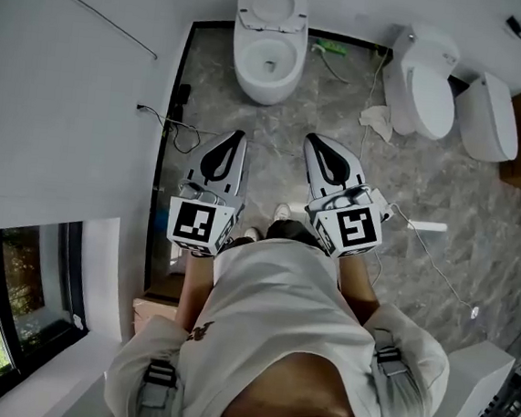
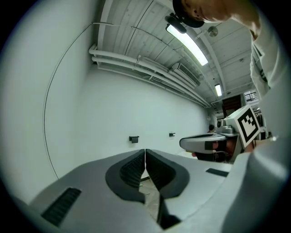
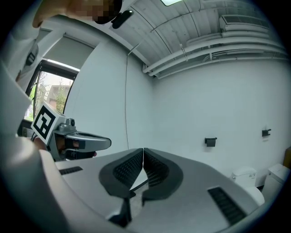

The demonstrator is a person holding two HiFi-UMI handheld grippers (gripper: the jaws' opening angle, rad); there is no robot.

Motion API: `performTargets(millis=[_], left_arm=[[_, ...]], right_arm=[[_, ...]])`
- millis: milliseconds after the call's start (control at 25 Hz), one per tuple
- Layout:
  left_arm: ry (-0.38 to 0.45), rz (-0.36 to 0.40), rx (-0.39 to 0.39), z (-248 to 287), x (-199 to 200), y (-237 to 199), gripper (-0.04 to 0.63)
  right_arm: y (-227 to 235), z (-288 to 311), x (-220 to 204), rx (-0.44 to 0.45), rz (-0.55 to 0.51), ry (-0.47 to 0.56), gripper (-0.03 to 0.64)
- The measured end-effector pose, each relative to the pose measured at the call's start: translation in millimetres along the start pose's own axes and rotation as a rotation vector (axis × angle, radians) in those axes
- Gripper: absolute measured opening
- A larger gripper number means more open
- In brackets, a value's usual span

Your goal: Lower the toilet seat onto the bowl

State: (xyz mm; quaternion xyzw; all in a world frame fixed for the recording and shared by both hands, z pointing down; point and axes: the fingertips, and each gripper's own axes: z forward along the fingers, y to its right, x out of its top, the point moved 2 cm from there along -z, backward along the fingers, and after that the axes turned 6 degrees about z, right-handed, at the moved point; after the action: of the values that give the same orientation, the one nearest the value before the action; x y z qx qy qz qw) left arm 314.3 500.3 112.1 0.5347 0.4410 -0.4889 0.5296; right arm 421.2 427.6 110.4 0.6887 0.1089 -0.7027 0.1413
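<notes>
While the toilet seat (image 1: 273,1) is standing raised behind the bowl (image 1: 269,64), the head view is showing the person facing it from well back. The left gripper (image 1: 238,141) and right gripper (image 1: 312,144) are pointing toward it side by side, probably lining up an approach. Left gripper view: the jaws are pressing together, gripping nothing, with bare wall (image 2: 136,100) ahead. Right gripper view: the jaws are likewise meeting, empty, and other toilets (image 3: 246,175) are showing low right.
</notes>
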Motion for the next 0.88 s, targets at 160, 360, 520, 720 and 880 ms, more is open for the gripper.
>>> performTargets(millis=[160,360,520,720,880], left_arm=[[-0.003,0.007,0.024,23,3,3,0.024],[-0.006,0.016,0.048,43,10,9,0.023],[-0.021,0.023,0.055,60,10,4,0.023],[-0.030,0.031,0.067,75,6,-15,0.023],[-0.028,0.027,0.063,89,-1,-37,0.023]], right_arm=[[25,10,2,0.017,0.003,0.008,0.021],[50,16,3,0.047,0.017,0.010,0.021],[65,30,2,0.057,0.037,0.001,0.021],[72,53,1,0.063,0.030,-0.001,0.021],[78,77,-3,0.045,0.035,-0.012,0.021]])
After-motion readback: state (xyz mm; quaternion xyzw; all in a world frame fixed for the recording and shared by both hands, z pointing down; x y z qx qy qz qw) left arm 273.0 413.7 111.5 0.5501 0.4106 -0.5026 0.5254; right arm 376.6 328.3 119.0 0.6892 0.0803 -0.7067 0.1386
